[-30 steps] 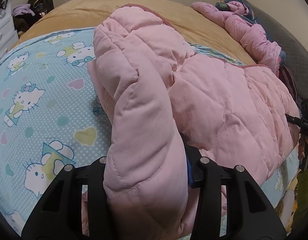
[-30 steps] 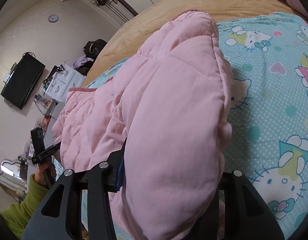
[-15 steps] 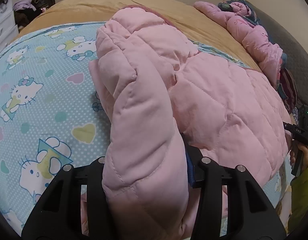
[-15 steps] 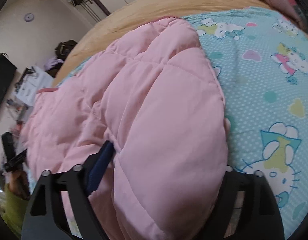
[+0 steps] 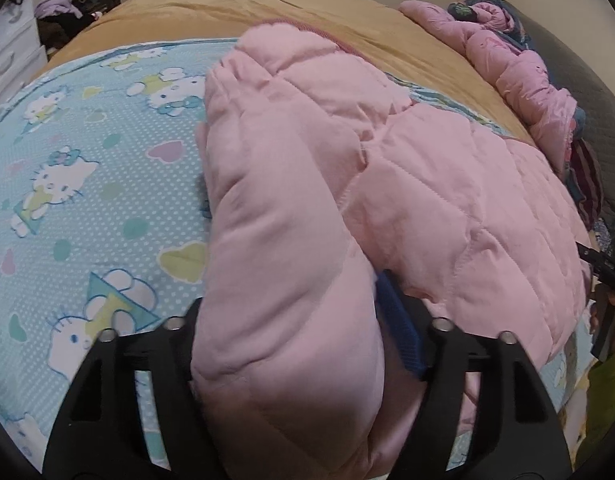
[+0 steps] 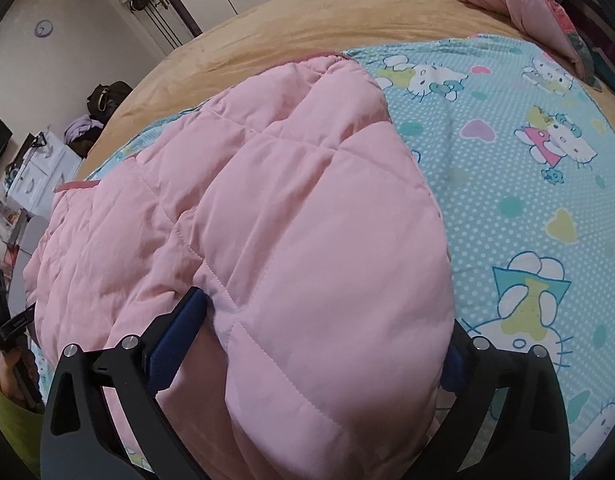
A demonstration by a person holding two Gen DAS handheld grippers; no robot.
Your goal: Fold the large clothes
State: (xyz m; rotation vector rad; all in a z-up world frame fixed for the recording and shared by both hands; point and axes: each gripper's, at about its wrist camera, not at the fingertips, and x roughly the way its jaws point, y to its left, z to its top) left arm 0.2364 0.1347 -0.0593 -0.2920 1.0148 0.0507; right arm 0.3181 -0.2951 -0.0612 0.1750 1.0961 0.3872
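A pink quilted jacket (image 5: 447, 200) lay on a bed, on a light-blue cartoon-cat sheet (image 5: 75, 184) spread over a tan blanket (image 5: 267, 8). In the left wrist view its body stretched from the near left toward the right edge of the bed, so its long axis ran across the frame, with a darker pink trimmed edge at the far end by the tan blanket. A thick folded roll of the jacket ran back from the camera toward that trim, crossing the body's long axis.

The left gripper (image 5: 291, 344) pointed steeply down at this roll. Its fingers (image 5: 395, 320) were opening: the blue pad on the right stood a little off the fabric, the left finger was hidden by the roll, and the padding bulged loosely between them.

In the right wrist view the right gripper (image 6: 327, 340) straddled the other thick end of the jacket. Its fingers (image 6: 179, 332) were spreading wide, with the puffed fabric between the two blue pads but not squeezed.

A second pink quilted garment (image 5: 519, 68) lay crumpled at the far right of the bed, well apart from the jacket. A white dresser (image 6: 39, 180) and a dark bag (image 6: 107, 96) stood beyond the bed.
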